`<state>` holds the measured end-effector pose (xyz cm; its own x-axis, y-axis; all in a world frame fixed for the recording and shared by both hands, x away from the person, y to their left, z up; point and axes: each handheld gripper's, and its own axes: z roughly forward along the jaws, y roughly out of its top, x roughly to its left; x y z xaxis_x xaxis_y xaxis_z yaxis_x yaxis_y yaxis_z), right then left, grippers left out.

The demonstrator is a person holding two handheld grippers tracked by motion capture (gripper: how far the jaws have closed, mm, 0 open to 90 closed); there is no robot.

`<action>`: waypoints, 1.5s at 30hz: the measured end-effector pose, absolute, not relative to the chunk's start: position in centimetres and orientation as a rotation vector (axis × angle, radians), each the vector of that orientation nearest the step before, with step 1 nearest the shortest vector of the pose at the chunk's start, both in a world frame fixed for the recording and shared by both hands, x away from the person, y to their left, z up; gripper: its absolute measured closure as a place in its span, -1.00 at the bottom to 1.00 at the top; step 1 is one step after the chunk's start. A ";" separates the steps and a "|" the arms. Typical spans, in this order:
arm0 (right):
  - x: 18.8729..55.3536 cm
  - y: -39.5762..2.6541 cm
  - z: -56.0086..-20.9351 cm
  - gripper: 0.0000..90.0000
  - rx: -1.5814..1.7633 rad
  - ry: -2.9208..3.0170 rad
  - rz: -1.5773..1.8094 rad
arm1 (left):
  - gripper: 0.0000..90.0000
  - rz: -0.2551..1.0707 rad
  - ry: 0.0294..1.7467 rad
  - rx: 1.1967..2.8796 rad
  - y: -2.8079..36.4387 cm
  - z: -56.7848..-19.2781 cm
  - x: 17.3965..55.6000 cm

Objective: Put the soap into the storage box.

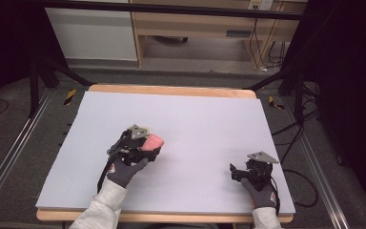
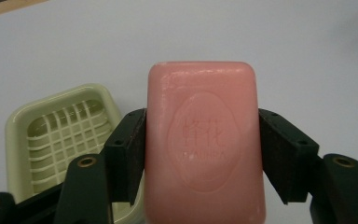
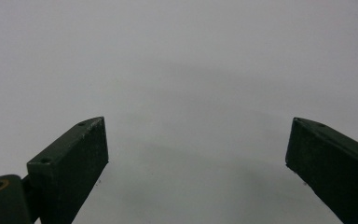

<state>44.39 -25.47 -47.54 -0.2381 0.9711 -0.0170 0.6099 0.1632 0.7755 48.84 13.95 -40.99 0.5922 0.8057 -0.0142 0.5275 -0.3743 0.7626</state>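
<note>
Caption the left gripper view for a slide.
Left gripper clamps a pink rectangular soap bar above a pale green slotted plastic soap dish.

You see a pink soap bar [image 2: 205, 144] with an embossed oval stamp, a pale green soap dish [image 2: 51, 135] with a lattice grid, black pads [image 2: 130, 154].

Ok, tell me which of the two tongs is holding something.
The left tongs: their jaws are clamped on the sides of the pink soap bar. The right tongs stand open over the bare table.
</note>
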 end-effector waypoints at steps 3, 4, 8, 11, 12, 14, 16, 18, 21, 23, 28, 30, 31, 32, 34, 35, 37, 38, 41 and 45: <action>44.4 -25.4 -47.6 -0.87 1.490 1.921 0.899 | -0.18 0.484 1.065 2.064 14.2 -40.9 49.0; 44.4 -25.4 -47.6 -0.87 1.489 1.922 0.899 | -0.18 0.485 1.072 2.058 14.4 -40.9 49.0; 44.4 -25.4 -47.6 -0.87 1.489 1.922 0.901 | -0.18 0.489 1.087 2.042 14.9 -40.8 49.2; 44.4 -25.4 -47.5 -0.87 1.487 1.923 0.903 | -0.18 0.495 1.099 2.035 15.3 -40.7 49.4; 44.4 -25.4 -47.5 -0.87 1.487 1.923 0.903 | -0.18 0.498 1.102 2.034 15.5 -40.7 49.4; 44.4 -25.4 -47.5 -0.87 1.488 1.921 0.902 | -0.18 0.499 1.109 2.030 15.7 -40.6 49.5; 44.4 -25.4 -47.5 -0.87 1.487 1.922 0.902 | -0.18 0.502 1.116 2.024 16.0 -40.6 49.7; 44.4 -25.4 -47.5 -0.87 1.485 1.923 0.900 | -0.18 0.504 1.123 2.018 16.2 -40.5 49.8; 44.4 -25.4 -47.5 -0.87 1.485 1.924 0.901 | -0.18 0.508 1.134 2.010 16.6 -40.5 50.0; 44.4 -25.4 -47.5 -0.87 1.483 1.926 0.902 | -0.18 0.510 1.143 2.000 16.8 -40.4 50.1; 44.4 -25.3 -47.5 -0.87 1.485 1.924 0.901 | -0.18 0.518 1.164 1.987 17.5 -40.3 50.5; 44.4 -25.3 -47.5 -0.87 1.489 1.924 0.902 | -0.18 0.519 1.173 1.982 17.7 -40.4 50.7; 44.4 -25.3 -47.5 -0.87 1.490 1.924 0.901 | -0.18 0.519 1.178 1.980 17.8 -40.4 50.8; 44.4 -25.3 -47.5 -0.87 1.490 1.924 0.901 | -0.18 0.519 1.180 1.979 17.9 -40.5 50.9; 44.4 -25.3 -47.5 -0.87 1.491 1.922 0.902 | -0.18 0.521 1.187 1.981 18.0 -40.5 51.1; 44.4 -25.3 -47.5 -0.87 1.490 1.922 0.902 | -0.18 0.520 1.190 1.980 18.1 -40.6 51.2; 44.4 -25.3 -47.5 -0.87 1.488 1.922 0.900 | -0.18 0.520 1.194 1.981 18.1 -40.7 51.3; 44.4 -25.3 -47.5 -0.87 1.490 1.922 0.901 | -0.18 0.522 1.198 1.979 18.2 -40.7 51.4; 44.4 -25.3 -47.5 -0.87 1.486 1.923 0.900 | -0.18 0.521 1.205 1.983 18.3 -40.9 51.7; 44.5 -25.3 -47.6 -0.87 1.481 1.926 0.897 | -0.18 0.525 1.213 1.987 18.2 -41.2 52.0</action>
